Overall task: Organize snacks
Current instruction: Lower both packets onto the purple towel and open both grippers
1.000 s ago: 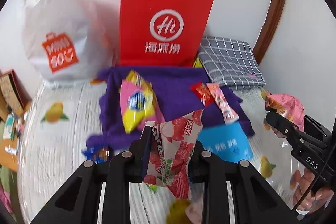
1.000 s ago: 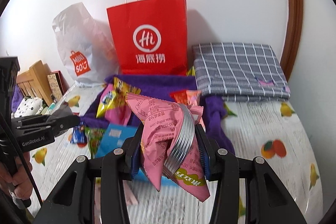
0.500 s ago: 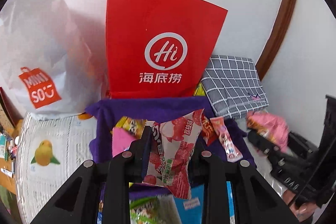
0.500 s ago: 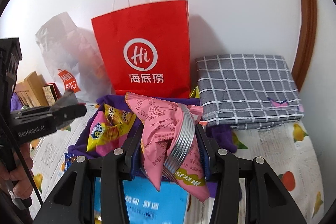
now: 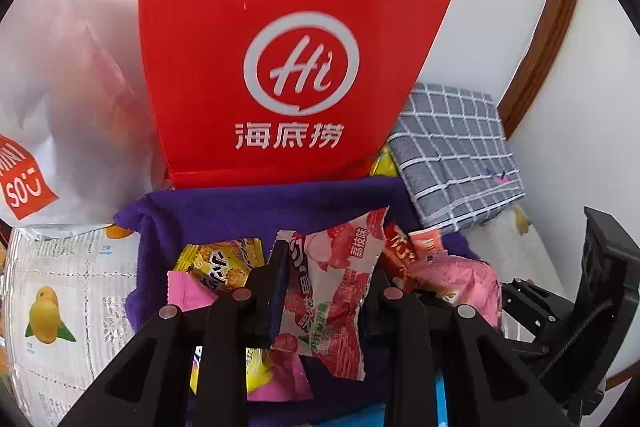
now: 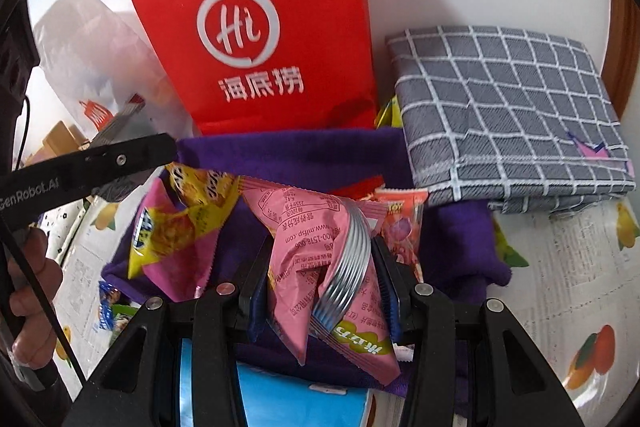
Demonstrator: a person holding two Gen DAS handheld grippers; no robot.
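My left gripper [image 5: 328, 267] is shut on a red-and-white lychee snack packet [image 5: 332, 291], held above the purple cloth [image 5: 248, 211]. My right gripper [image 6: 320, 259] is shut on a crumpled pink snack bag [image 6: 304, 267] with a silver ribbed seam, over the same purple cloth [image 6: 288, 155]. A tall red paper bag [image 5: 288, 67] stands close ahead at the back edge of the cloth, seen as the red bag [image 6: 256, 39] in the right wrist view. A yellow-and-pink snack bag [image 6: 176, 227], a small orange packet [image 6: 400, 219] and red packets [image 5: 404, 251] lie on the cloth.
A white plastic shopping bag [image 5: 60, 99] leans left of the red bag. A folded grey checked cloth [image 6: 508, 107] lies at the right by the wall. A blue packet [image 6: 280, 399] lies under my right gripper. Fruit-print covering [image 5: 60, 291] spreads around.
Both grippers moved forward and down toward the red bag, which now looms much larger. Each keeps its packet. The right gripper now shows close beside the left one.
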